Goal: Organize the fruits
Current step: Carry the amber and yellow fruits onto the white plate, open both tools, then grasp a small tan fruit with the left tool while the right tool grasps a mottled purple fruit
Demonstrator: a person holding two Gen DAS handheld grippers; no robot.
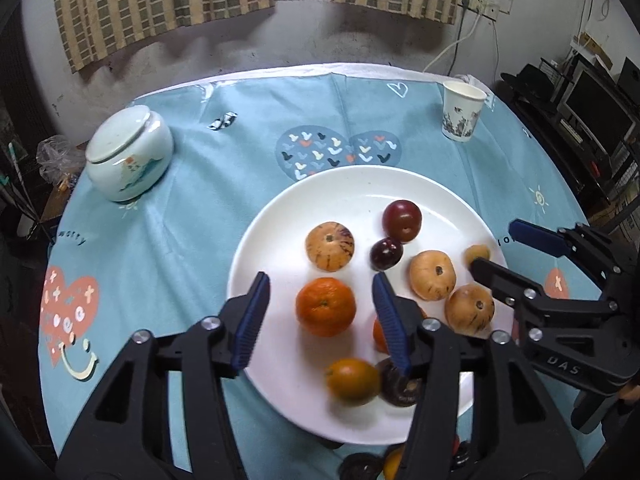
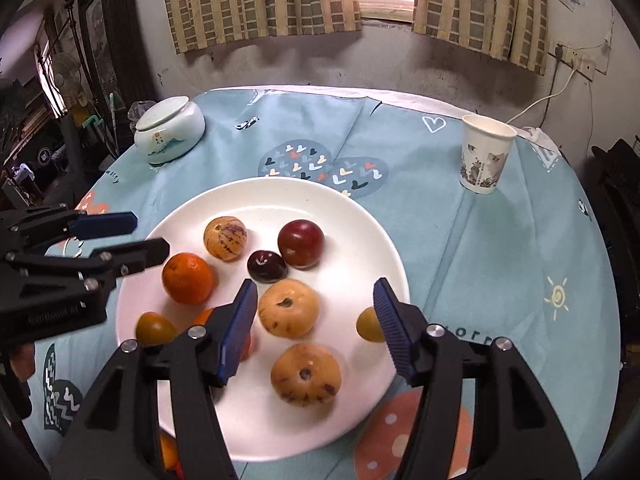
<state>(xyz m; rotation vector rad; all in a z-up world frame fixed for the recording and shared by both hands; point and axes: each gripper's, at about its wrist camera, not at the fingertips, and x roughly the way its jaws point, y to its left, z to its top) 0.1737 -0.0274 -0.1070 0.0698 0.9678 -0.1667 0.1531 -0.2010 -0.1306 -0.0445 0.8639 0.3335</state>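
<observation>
The left gripper (image 1: 320,304) has its blue-padded fingers (image 1: 252,320) spread, pinching nothing; between them, lower on the white plate (image 1: 280,216), lies an orange mandarin (image 1: 325,306), stem end up. The right gripper (image 2: 314,320) also stands spread and empty over the same plate, with two pale yellow, purple-streaked round fruits in the gap: one (image 2: 289,308) farther in and one (image 2: 306,374) nearer the plate's close rim, both with the stem scar facing up.

All the fruit that shows clearly lies on the plate. Besides those three there is a third streaked yellow fruit (image 2: 225,238), a large dark red plum (image 2: 301,244) and a smaller, almost black one (image 2: 267,266) touching it, a small yellow fruit (image 2: 370,325) near the right rim, and an orange-green fruit (image 1: 352,376) near the left rim. Most are round, so no long axis stands out; stem ends mostly face up.

A second mandarin (image 1: 378,336) is half hidden behind the left gripper's right finger, and a dark fruit (image 1: 400,388) beside the orange-green one is blurred and partly covered, perhaps another plum. Bits of orange and dark things at the bottom edge, under the plate's near rim, are too cut off to name.

Farther out on the blue cloth-covered worktop (image 2: 500,248), a lidded pale ceramic jar (image 1: 128,152) stands to the left, contents hidden, and a paper cup (image 2: 484,154) stands upright to the right, its inside out of sight.
</observation>
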